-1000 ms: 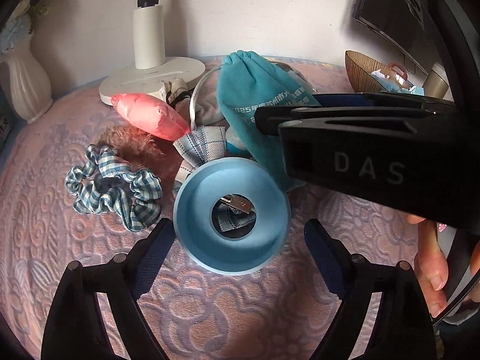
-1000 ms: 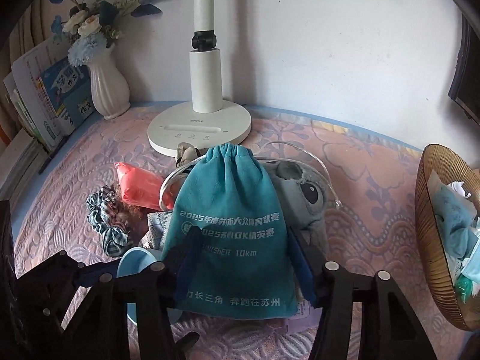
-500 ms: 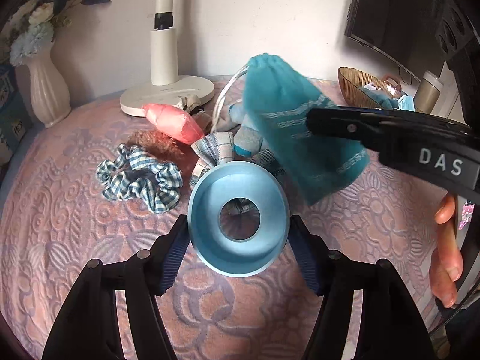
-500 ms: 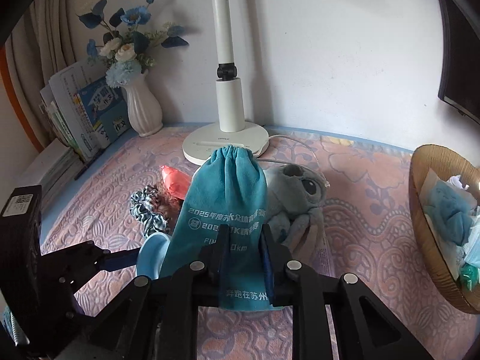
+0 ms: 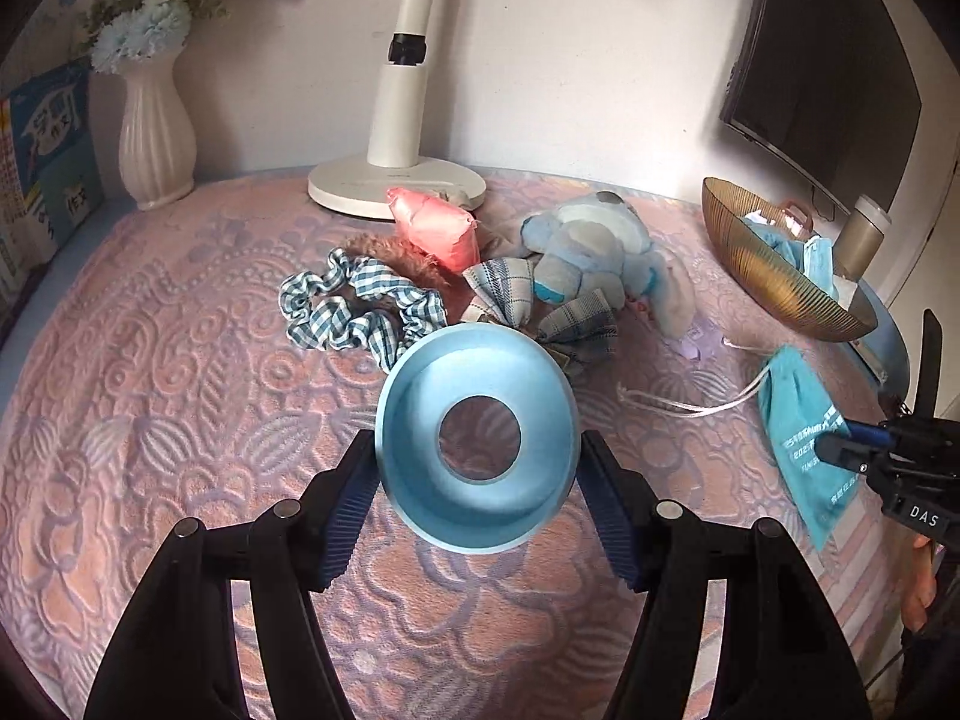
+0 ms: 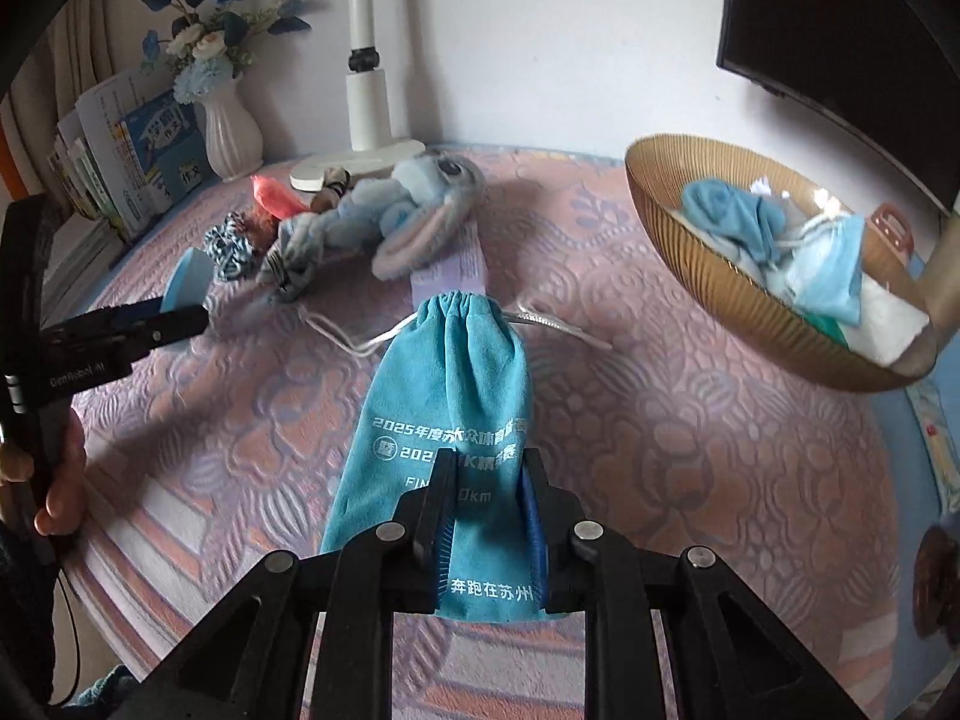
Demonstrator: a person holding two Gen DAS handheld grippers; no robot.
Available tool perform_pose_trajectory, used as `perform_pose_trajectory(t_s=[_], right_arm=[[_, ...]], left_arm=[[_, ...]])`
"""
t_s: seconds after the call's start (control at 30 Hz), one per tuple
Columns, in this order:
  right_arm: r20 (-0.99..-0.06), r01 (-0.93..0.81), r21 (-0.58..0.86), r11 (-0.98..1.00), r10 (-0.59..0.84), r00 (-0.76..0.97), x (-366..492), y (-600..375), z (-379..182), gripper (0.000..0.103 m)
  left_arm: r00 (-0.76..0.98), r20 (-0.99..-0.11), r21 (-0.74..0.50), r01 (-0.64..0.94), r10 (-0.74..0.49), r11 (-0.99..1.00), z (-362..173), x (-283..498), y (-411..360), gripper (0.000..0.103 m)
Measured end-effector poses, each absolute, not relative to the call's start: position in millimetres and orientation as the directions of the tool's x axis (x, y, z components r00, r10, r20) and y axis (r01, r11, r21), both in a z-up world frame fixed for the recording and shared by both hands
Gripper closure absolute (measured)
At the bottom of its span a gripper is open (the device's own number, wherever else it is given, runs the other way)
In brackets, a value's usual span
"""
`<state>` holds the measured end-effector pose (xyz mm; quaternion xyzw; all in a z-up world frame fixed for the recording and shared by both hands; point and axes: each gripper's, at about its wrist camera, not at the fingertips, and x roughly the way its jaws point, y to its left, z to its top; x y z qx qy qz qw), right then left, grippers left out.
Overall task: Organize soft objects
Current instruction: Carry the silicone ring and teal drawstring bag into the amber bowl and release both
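Observation:
My left gripper [image 5: 477,480] is shut on a light blue funnel-shaped ring [image 5: 477,444], held above the pink cloth. My right gripper [image 6: 485,501] is shut on the lower part of a teal drawstring pouch [image 6: 456,384] with white print; the pouch also shows at the right of the left wrist view [image 5: 801,444]. A blue plush toy [image 5: 594,258], a checked scrunchie [image 5: 360,309], a pink soft piece [image 5: 435,228] and a plaid bow [image 5: 540,306] lie in a heap beyond the ring.
A gold bowl [image 6: 720,288] holding blue cloths and masks stands at the right. A white lamp base [image 5: 396,180], a white vase [image 5: 157,132] and books [image 6: 120,156] stand at the back. A dark monitor [image 5: 828,60] hangs at the upper right.
My right gripper has carried the teal pouch off the heap to the right and toward the front, uncovering the plush toy. My left gripper has closed on the blue ring and lifted back.

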<state>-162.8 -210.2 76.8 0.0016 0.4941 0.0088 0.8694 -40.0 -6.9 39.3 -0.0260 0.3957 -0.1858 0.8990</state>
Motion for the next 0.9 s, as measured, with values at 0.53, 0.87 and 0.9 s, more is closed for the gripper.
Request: perform_pose_trajectory(t_s=[0.53,0.87,0.9], right_arm=[[-0.897,0.153,0.109,0.982,0.031,0.441,-142.1,-204.0,57.4,0.018],[-0.875,0.106,0.038,0.994,-0.019,0.483,-155.0,-180.8,67.2,0.074],[-0.871,0.105,0.073,0.992,0.012,0.491,-157.8,-184.9,71.4,0.075]], left_arm=[[0.628,-0.687,-0.198,0.322,-0.365,0.926,40.8,-43.4,-7.9,0.039],[0.639,-0.689,-0.176,0.31,-0.342,0.934,41.7,-45.1,-9.1,0.039],[0.641,-0.689,-0.171,0.311,-0.339,0.935,42.4,-46.2,-10.3,0.039]])
